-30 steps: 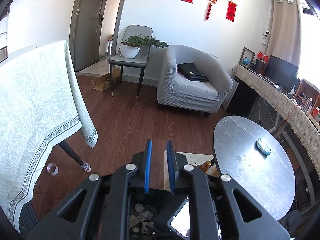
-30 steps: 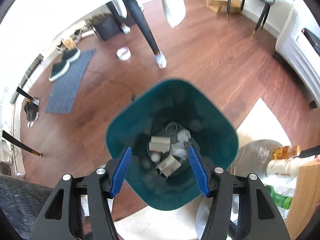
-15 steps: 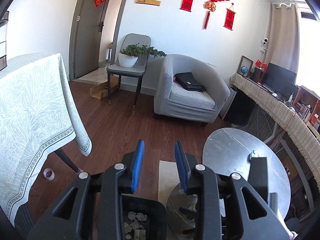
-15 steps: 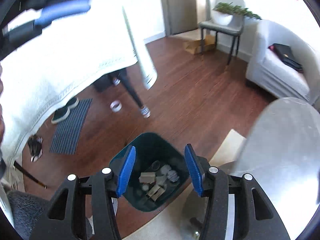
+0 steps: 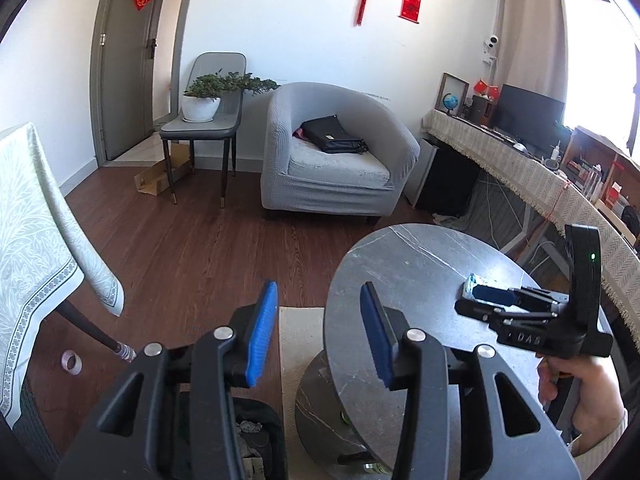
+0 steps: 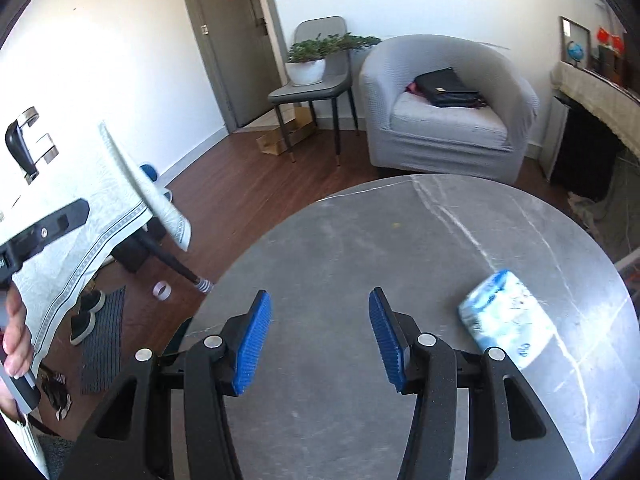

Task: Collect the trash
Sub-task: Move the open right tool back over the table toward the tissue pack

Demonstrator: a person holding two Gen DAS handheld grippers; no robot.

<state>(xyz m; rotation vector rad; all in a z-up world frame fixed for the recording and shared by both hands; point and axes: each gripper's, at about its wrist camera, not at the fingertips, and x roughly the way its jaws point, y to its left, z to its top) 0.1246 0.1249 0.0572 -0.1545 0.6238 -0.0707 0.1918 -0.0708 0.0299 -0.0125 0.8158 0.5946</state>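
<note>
Your right gripper (image 6: 318, 342) and left gripper (image 5: 318, 334), jaws just widened, both gape empty; crinkled blue-white packet (image 6: 506, 320) lies near the round grey marble table's (image 6: 360, 248) right edge.

1. My left claw (image 5: 318, 334) points downward, its jaws just opening, nothing between them.
2. My right claw (image 6: 318, 342) stands parted and empty, angled downward.
3. My right hand (image 5: 580, 396) grips its handle.

A small blue-and-white packet (image 6: 506, 322), crumpled and slightly blurred, lies flat on the right part of the round grey marble table (image 6: 360, 248), well in from the rim. The dark bin (image 5: 256, 440) stands on the floor beside the table's base, with crumpled scraps (image 5: 249, 428) showing inside.
</note>
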